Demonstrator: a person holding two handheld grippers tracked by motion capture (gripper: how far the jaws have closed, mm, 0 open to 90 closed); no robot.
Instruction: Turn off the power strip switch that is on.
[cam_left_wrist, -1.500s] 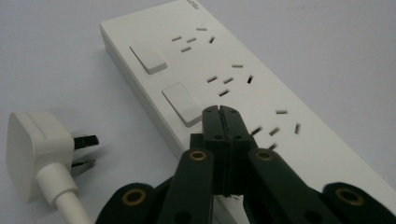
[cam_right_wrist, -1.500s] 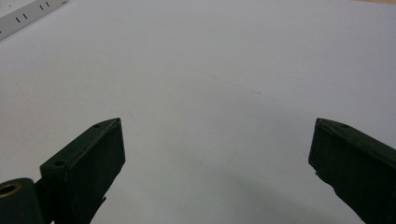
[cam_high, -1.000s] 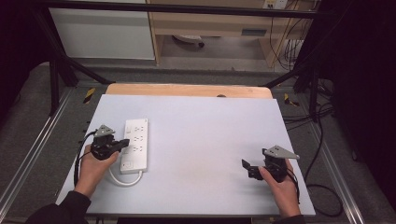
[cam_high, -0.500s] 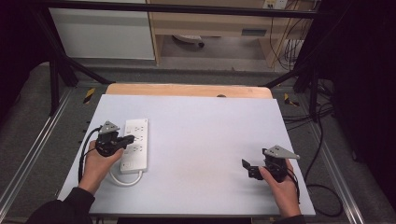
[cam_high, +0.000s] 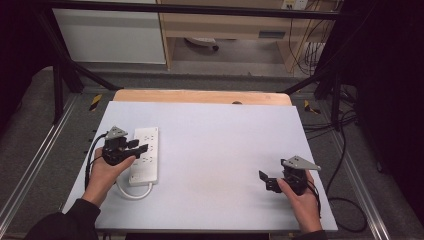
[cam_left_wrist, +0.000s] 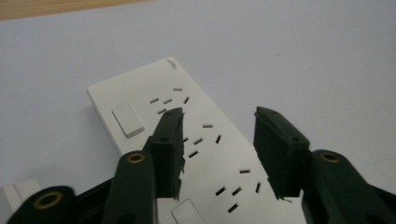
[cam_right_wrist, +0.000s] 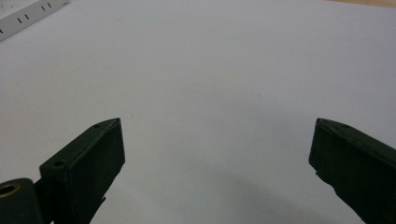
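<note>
White power strip (cam_left_wrist: 196, 140) lies under half-open, just-opening, empty left tongs (cam_left_wrist: 219, 149).

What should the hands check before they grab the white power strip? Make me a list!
1. Left gripper over the power strip: ok, it hangs above the sockets.
2. Left fingers apart: ok, they have just been opening, with nothing held between them.
3. Right gripper free: ok, open above the bare table.
4. Strip lying flat: ok.
5. Strip's cable loose: cannot tell, it curls off behind the left hand.
</note>
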